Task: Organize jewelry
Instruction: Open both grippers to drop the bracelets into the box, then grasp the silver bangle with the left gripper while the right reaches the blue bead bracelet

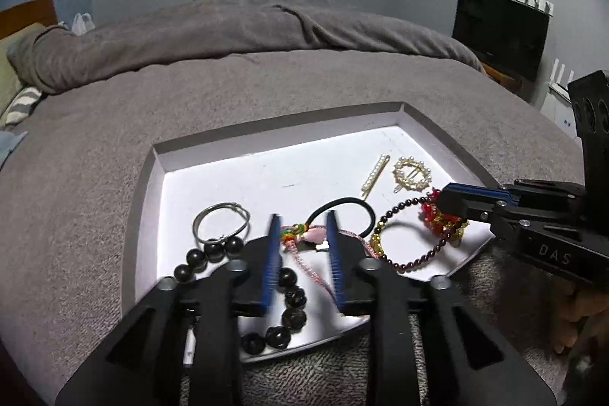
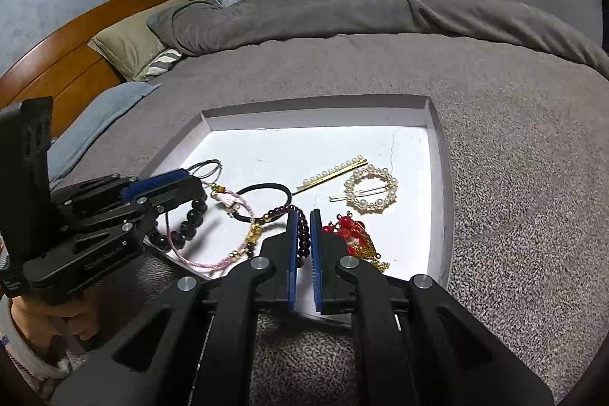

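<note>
Right wrist view: white tray (image 2: 437, 177) on the grey bed holds all the jewelry. My right gripper (image 2: 303, 234) pinches the dark bead bracelet (image 2: 302, 231) near its red charm, I think. My left gripper (image 1: 302, 242) stands parted over the pink cord (image 1: 304, 265). Next, lift the bracelet clear.

The room around me is dim and bluish-grey, yet the floor of the white tray (image 1: 243, 185) glares so hard in both views that its surface detail is washed out, brightest along the far edge. The tray walls fall in grey shadow. My left tool's blue pads (image 1: 272, 253) smear with motion blur at the lower centre of the frame, and the dark bead bracelet (image 1: 415, 253) beside them looks soft. Both pictures bulge like a fishbowl: the bed (image 2: 495, 139) curves, and black corners ring each frame. The blanket grain stays fairly sharp at lower right.
</note>
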A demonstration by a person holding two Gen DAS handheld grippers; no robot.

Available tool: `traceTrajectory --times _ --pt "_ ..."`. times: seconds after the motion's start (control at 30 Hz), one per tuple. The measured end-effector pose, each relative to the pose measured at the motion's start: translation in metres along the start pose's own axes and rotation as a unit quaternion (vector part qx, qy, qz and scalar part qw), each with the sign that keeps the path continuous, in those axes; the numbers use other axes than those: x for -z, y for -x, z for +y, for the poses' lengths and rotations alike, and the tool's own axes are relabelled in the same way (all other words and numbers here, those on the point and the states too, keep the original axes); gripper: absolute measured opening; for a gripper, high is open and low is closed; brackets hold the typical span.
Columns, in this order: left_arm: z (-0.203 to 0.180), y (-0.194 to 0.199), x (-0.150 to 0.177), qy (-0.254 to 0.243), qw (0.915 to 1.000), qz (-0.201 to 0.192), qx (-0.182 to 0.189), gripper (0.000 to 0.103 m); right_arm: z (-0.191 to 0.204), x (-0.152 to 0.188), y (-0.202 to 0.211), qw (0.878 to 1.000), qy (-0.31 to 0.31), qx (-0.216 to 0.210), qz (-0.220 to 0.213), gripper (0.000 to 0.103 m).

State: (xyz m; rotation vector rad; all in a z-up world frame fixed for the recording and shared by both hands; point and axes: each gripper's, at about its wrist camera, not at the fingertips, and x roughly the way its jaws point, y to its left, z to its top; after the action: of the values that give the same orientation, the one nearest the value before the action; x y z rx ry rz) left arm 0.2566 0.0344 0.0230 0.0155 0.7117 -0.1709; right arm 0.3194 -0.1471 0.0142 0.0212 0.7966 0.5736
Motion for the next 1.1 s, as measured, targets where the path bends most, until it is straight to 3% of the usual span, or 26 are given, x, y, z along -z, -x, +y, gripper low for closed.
traceTrajectory --times 0.07,0.13,0.2,0.43,0.57,0.73,0.9,1.1 --pt "0.002 0.001 0.0 0.004 1.0 0.0 0.0 0.045 0.002 0.0 0.002 1.0 0.004 0.003 -0.005 0.02" --pt "0.005 0.003 0.0 0.009 0.9999 -0.001 -0.004 0.057 0.002 0.002 0.007 1.0 0.009 0.007 -0.011 0.042" --pt "0.006 0.006 0.0 0.012 0.9999 -0.005 -0.006 0.069 0.003 0.004 0.013 1.0 0.014 0.012 -0.018 0.043" --pt "0.0 0.034 0.009 0.003 0.9997 -0.019 -0.011 0.07 0.007 0.012 0.036 0.999 0.03 0.005 -0.027 0.043" --pt "-0.011 0.053 0.025 -0.007 0.9997 -0.021 0.006 0.078 0.006 0.021 0.047 0.999 0.028 -0.001 -0.027 0.043" --pt "-0.035 0.067 0.041 -0.037 0.9976 -0.012 0.057 0.078 -0.001 0.028 0.06 0.999 0.012 -0.007 -0.034 0.043" --pt "-0.06 0.073 0.058 -0.079 0.9934 -0.001 0.083 0.078 -0.008 0.029 0.071 0.999 -0.002 -0.01 -0.042 0.043" --pt "-0.076 0.067 0.075 -0.126 0.9885 0.021 0.081 0.078 -0.011 0.031 0.073 0.999 -0.006 -0.012 -0.04 0.043"
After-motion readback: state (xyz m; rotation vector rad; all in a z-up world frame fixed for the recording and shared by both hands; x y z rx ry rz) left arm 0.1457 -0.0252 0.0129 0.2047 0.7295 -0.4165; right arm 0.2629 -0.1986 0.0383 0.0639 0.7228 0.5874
